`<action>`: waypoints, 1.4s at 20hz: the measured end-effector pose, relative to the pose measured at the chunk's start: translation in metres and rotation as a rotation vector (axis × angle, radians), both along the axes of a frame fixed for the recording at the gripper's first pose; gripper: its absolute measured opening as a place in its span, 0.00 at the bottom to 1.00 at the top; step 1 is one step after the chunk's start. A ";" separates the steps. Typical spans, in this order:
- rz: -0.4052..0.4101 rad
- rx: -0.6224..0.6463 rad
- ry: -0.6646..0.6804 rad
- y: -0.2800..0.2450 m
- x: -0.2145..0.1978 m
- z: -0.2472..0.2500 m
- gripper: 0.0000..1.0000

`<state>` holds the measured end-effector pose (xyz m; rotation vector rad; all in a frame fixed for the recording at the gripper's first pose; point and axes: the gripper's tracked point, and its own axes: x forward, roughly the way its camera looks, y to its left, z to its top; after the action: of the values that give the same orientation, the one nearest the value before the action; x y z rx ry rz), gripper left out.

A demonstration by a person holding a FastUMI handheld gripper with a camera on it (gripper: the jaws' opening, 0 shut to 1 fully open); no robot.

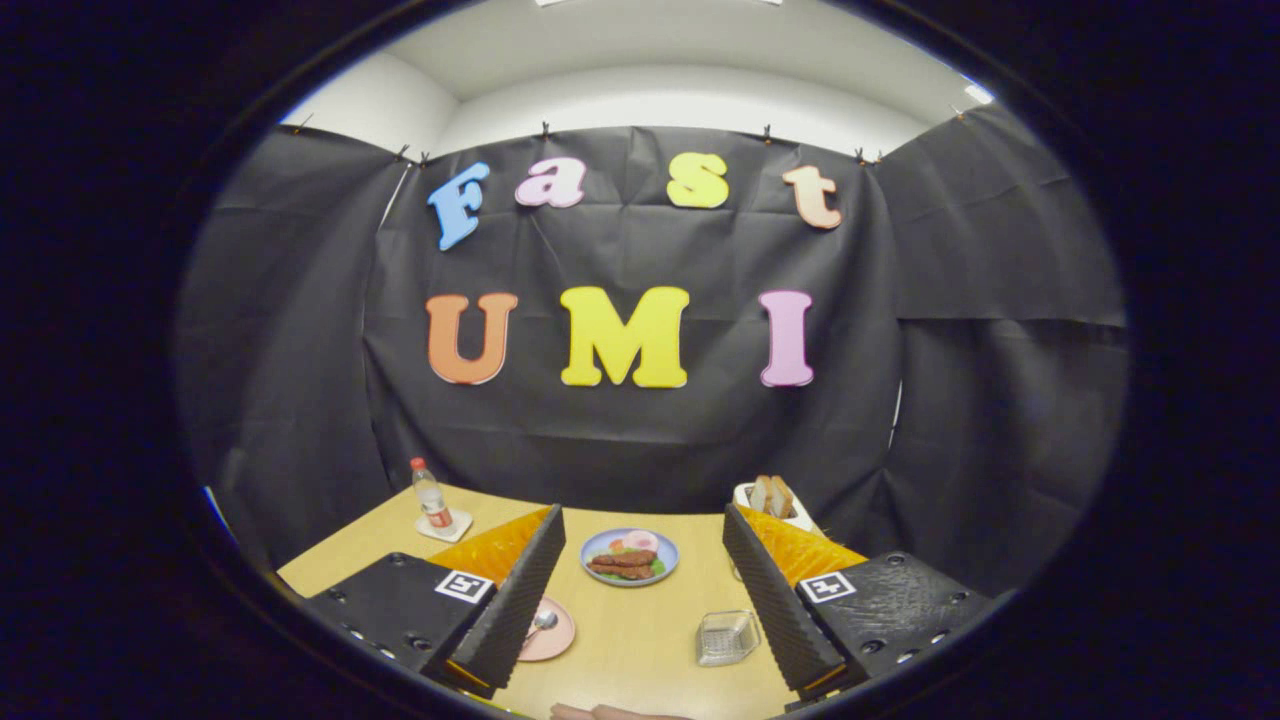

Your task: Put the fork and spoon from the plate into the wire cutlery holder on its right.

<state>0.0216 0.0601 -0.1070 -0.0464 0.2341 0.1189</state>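
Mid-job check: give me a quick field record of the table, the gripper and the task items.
gripper: open, fingers apart above the table, holding nothing
pink plate: beside the left finger, partly hidden by it
spoon: on the pink plate
fork: cannot tell, likely behind the finger
wire holder: right of the pink plate, near the right finger
food plate: beyond the fingers
bottle: far left, on a coaster
toaster: far right, with bread

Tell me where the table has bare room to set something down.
Bare wood lies between the gripper fingers, bordered by the pink plate, the wire cutlery holder and the blue food plate beyond. More is free beside the bottle. It is crowded near the toaster. The fingers are open.
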 end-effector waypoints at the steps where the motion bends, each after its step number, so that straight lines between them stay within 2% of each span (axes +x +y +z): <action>1: 0.005 -0.006 0.028 0.006 0.004 -0.016 0.95; 9: 0.052 -0.035 0.296 0.064 0.024 -0.140 0.96; 21: -0.028 -0.039 0.603 0.146 0.033 -0.283 0.95; 24: -0.051 -0.046 0.670 0.155 0.030 -0.313 0.90; 26: -0.044 -0.053 0.694 0.162 0.029 -0.329 0.83; 28: -0.067 -0.041 0.738 0.163 0.024 -0.346 0.68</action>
<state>0.0459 0.2227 -0.4528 -0.0340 0.9744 0.0603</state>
